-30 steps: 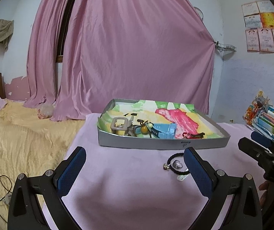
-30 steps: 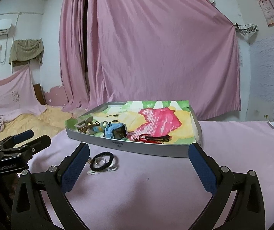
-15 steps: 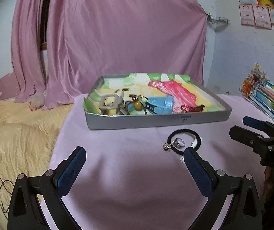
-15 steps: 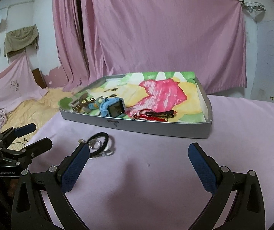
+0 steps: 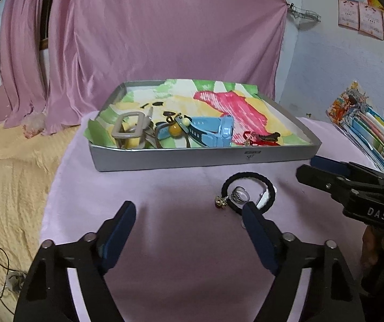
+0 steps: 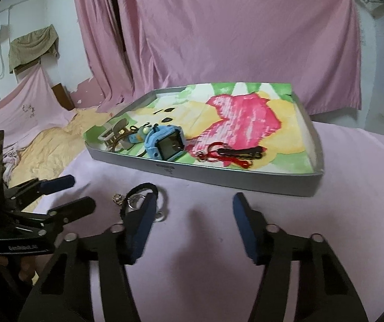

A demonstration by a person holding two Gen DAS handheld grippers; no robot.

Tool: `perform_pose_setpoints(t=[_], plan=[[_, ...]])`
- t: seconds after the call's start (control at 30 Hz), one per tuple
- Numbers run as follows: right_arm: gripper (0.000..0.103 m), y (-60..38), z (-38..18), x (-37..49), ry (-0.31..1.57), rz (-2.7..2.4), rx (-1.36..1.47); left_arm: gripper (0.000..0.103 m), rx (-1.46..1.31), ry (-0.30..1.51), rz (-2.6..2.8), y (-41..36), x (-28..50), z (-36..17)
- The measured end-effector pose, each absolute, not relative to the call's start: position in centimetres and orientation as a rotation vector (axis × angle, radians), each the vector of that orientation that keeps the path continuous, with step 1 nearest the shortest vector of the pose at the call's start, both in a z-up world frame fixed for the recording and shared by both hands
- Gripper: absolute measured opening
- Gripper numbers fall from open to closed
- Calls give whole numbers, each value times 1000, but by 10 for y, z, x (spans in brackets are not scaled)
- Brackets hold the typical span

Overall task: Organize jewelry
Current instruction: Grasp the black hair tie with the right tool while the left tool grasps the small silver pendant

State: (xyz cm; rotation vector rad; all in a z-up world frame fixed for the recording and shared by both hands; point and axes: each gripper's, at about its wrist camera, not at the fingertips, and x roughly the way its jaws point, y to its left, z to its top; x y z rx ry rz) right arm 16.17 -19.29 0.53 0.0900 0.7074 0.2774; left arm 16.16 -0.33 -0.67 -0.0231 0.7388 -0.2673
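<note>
A black braided bracelet (image 5: 248, 179) with a small gold charm and a clear ring inside its loop lies on the pink cloth, in front of the grey tray (image 5: 205, 158). The tray holds a blue watch (image 5: 213, 131), a grey buckle (image 5: 127, 130), an amber bead and a red-and-black cord piece (image 5: 261, 138). My left gripper (image 5: 187, 214) is open, low over the cloth, its right fingertip just short of the bracelet. My right gripper (image 6: 194, 209) is open too, its left fingertip overlapping the bracelet (image 6: 141, 190). The same tray (image 6: 234, 179) and watch (image 6: 165, 145) show there.
A stack of colourful booklets (image 5: 363, 126) lies at the table's right edge. Pink curtains hang behind the tray. Yellow bedding (image 5: 9, 177) spreads to the left, below the table edge. The left gripper's body (image 6: 30, 209) shows at the left of the right wrist view.
Both grippers have moved lower and nearer to the bracelet and tray. Their jaws stand narrower than a second ago but still apart. The bracelet has not moved.
</note>
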Motion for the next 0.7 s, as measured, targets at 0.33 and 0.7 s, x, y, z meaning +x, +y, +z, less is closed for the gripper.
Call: perform_pose_setpoints(t=[0.33,0.7], plan=[[31,-178,1,186,766,350,98,53,-37,796,-302,-11,176,-13],[25,-162,-7,197,826,405,89,37,-32,833,-329,-20,183,-18]])
